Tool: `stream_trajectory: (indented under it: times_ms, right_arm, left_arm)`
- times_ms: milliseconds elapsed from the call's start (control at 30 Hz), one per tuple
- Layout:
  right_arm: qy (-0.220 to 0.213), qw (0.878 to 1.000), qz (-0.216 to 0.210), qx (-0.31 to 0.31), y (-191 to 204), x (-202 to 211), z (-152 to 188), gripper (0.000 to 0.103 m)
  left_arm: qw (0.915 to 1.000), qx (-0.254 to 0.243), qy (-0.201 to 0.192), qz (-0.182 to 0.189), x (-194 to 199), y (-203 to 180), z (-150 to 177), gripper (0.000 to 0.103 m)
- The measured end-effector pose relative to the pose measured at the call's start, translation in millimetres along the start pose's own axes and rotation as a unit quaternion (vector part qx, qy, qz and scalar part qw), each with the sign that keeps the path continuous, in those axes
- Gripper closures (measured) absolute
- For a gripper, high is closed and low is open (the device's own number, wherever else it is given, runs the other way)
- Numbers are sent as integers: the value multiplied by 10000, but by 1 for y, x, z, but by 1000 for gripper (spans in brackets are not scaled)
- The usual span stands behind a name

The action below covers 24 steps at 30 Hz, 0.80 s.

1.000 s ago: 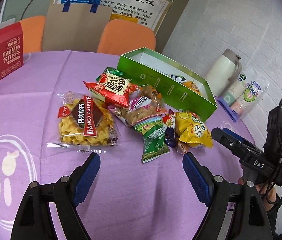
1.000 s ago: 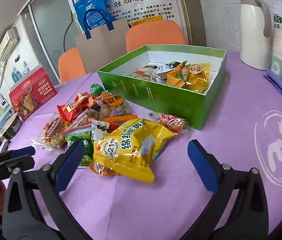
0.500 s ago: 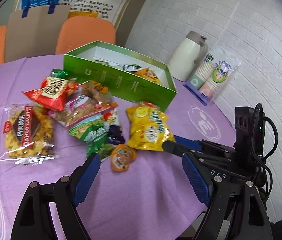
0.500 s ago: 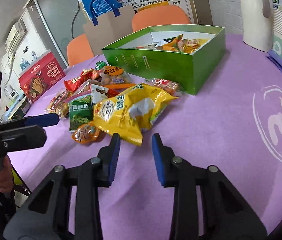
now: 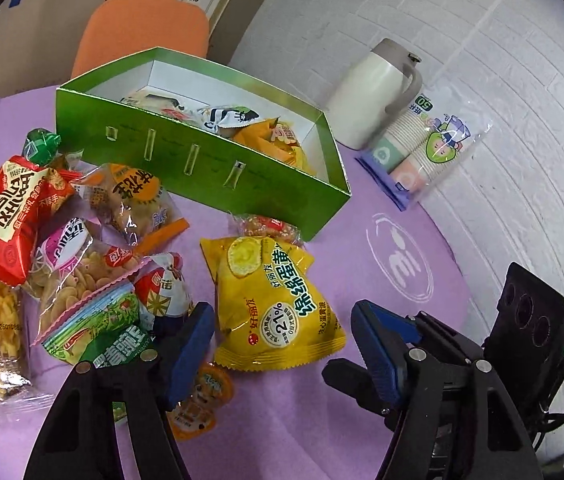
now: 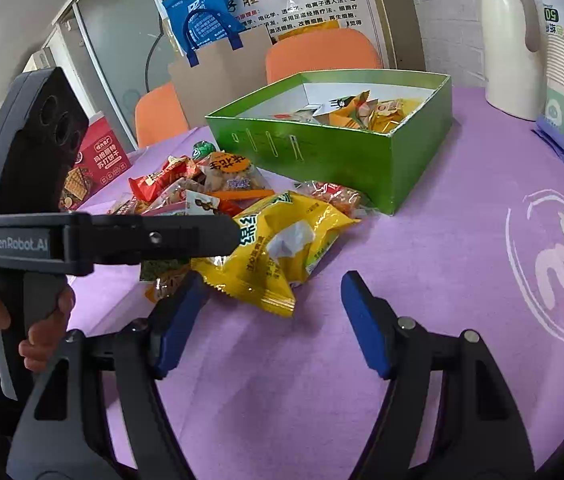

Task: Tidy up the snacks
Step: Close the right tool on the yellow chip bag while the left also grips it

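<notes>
1. While my left gripper narrows its spread jaws around the yellow bag's lower edge at frame centre, no pinch shows.
2. My right gripper is widening, empty, below that bag.
3. Green box: upper centre.

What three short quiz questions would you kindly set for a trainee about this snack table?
1. True or false: the green box already holds some snack packets.
2. Where does the yellow bag lie? A: inside the green box. B: on the purple tablecloth, in front of the box. C: on an orange chair.
3. What stands right beside the pack of paper cups?
Key: 1 true; 2 B; 3 the white jug.
</notes>
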State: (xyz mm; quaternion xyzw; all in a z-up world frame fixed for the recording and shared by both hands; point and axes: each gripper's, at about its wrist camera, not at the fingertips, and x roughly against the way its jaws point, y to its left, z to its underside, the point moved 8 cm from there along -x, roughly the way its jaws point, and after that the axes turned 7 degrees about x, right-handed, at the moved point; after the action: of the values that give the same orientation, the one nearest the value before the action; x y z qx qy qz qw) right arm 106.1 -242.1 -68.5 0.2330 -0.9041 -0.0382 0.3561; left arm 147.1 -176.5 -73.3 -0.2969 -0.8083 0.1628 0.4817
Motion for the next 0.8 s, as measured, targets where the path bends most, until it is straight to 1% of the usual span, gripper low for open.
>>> stream_trajectory:
  times_ms: [33, 100, 200, 267, 333, 400, 500, 567, 600, 633, 667, 767, 800]
  right_arm:
    - [28, 10000, 26, 23, 0, -2, 0, 32]
    - [93, 9999, 45, 21, 0, -6, 0, 39]
    - [124, 9999, 1, 24, 1, -11, -2, 41]
    - [161, 9998, -4, 63, 2, -14, -2, 42]
    - [174, 9998, -66, 52, 3, -15, -1, 47]
    - [217, 9998, -16, 44, 3, -15, 1, 48]
    - [219, 9997, 58, 128, 3, -14, 3, 48]
    - [222, 9997, 7, 68, 1, -15, 3, 48]
    - [221, 9997, -12, 56, 1, -16, 3, 53]
    - [238, 9997, 18, 70, 0, -17, 4, 53]
    - [233, 9997, 41, 76, -1, -18, 4, 56]
    - [228, 9996, -22, -135, -5, -16, 5, 62]
    - [182, 9998, -28, -98, -3, -11, 4, 80]
  left_arm:
    - [10000, -5, 40, -16, -3, 2, 0, 32]
    - [9999, -23, 78, -60, -6, 4, 1, 34]
    - [9999, -36, 89, -33, -6, 4, -1, 40]
    - [9999, -65, 117, -95, -8, 4, -1, 48]
    - [9995, -181, 174, -199, -12, 1, 1, 50]
    - [9989, -320, 237, -236, -16, -4, 3, 50]
    - [9972, -535, 240, -473, -21, -7, 6, 52]
    - [9971, -551, 249, -459, -21, -7, 7, 53]
    - [9972, -536, 252, -456, -21, -6, 7, 54]
    - [9973, -521, 252, -456, -21, -6, 7, 58]
    - [9974, -508, 256, -445, -22, -6, 6, 66]
    - [9976, -358, 119, -574, -24, -2, 4, 79]
    - [9977, -350, 69, -581, -23, -3, 5, 81]
